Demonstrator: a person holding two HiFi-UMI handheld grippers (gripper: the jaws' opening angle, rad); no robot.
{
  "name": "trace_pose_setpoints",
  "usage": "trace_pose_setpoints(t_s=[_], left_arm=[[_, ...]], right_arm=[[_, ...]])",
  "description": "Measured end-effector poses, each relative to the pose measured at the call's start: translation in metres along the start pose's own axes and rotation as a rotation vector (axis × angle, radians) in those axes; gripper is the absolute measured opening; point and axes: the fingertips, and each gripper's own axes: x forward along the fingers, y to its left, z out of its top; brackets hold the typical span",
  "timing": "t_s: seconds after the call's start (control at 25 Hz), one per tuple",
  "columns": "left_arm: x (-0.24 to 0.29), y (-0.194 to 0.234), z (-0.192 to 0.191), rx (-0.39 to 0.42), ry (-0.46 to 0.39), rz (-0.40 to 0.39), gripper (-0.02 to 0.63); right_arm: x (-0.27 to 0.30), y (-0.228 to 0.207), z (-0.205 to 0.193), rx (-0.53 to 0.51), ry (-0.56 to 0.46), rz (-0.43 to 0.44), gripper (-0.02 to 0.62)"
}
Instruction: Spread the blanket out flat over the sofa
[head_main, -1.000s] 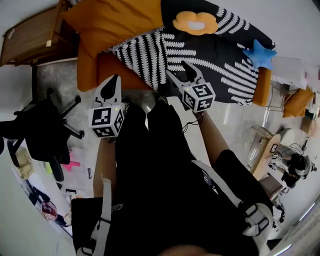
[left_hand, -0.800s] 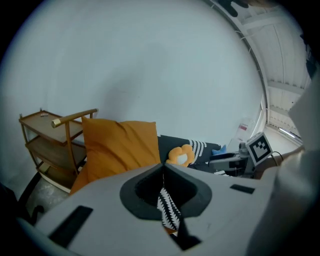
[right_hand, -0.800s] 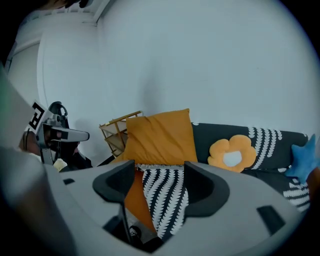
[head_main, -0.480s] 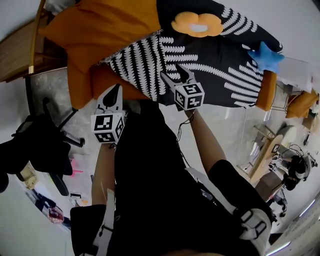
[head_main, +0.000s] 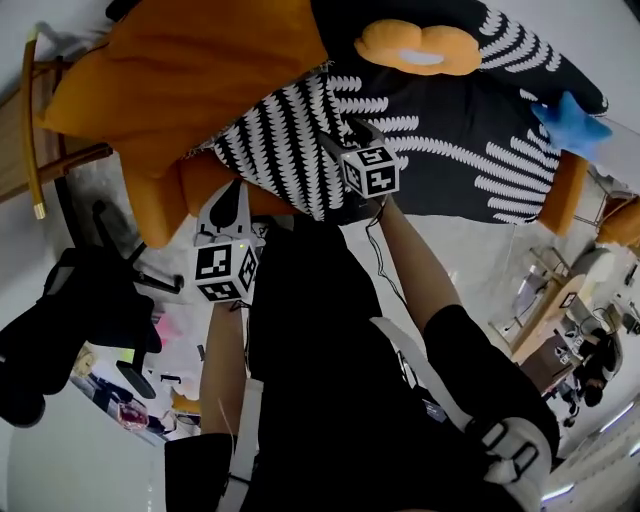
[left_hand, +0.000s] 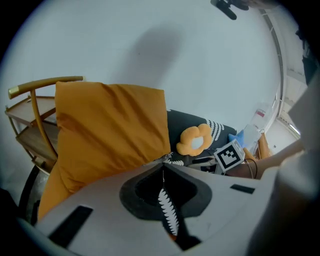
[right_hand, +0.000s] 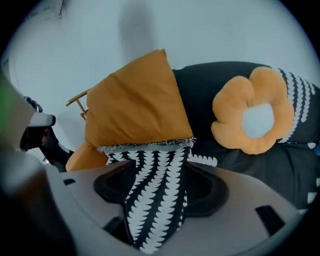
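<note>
A black blanket with white fern stripes lies over the orange sofa, its fringed left edge against a big orange pillow. On the blanket rest a flower cushion and a blue star. My left gripper is at the blanket's lower left corner, and in the left gripper view a thin fold of blanket runs between its shut jaws. Further in, over the seat, my right gripper is shut on a wider band of blanket.
A curved wooden chair frame stands left of the sofa. A black office chair is on the floor at my left. The sofa's right arm shows orange past the blanket. Clutter and furniture fill the floor at right.
Both grippers have moved forward toward the sofa with the blanket. The right gripper has gone further over the seat, and the patterned edge now lies closer to the orange pillow.
</note>
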Motion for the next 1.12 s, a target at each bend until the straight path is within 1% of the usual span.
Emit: trace_pose_setpoints(t_s=[0.16, 0.24, 0.48, 0.64, 0.8, 0.84, 0.92, 0.96, 1.0, 1.12], left_arm=[[0.037, 0.011, -0.020, 0.029, 0.076, 0.008, 0.023], [0.048, 0.017, -0.031, 0.027, 0.097, 0.012, 0.023], [0.059, 0.013, -0.059, -0.050, 0.133, 0.020, 0.023], [0.066, 0.005, -0.079, -0.067, 0.156, 0.025, 0.023], [0.065, 0.006, -0.089, -0.084, 0.162, 0.034, 0.023], [0.062, 0.008, -0.092, -0.088, 0.161, 0.036, 0.023], [0.056, 0.011, -0.096, -0.095, 0.155, 0.043, 0.023], [0.053, 0.013, -0.097, -0.099, 0.152, 0.048, 0.023], [0.051, 0.015, -0.100, -0.104, 0.149, 0.053, 0.023], [0.043, 0.019, -0.109, -0.119, 0.141, 0.060, 0.023]], right_arm=[[0.042, -0.022, -0.020, 0.051, 0.046, 0.003, 0.301], [0.058, -0.029, -0.034, 0.065, 0.079, 0.005, 0.301], [0.078, -0.053, -0.064, 0.125, 0.130, 0.004, 0.313], [0.092, -0.062, -0.082, 0.158, 0.162, 0.025, 0.333], [0.102, -0.066, -0.091, 0.212, 0.179, 0.021, 0.325], [0.101, -0.064, -0.093, 0.214, 0.184, 0.016, 0.302], [0.099, -0.059, -0.094, 0.206, 0.200, 0.023, 0.211], [0.099, -0.054, -0.093, 0.202, 0.202, 0.041, 0.139], [0.098, -0.047, -0.091, 0.195, 0.199, 0.062, 0.053], [0.096, -0.025, -0.090, 0.140, 0.187, 0.095, 0.041]])
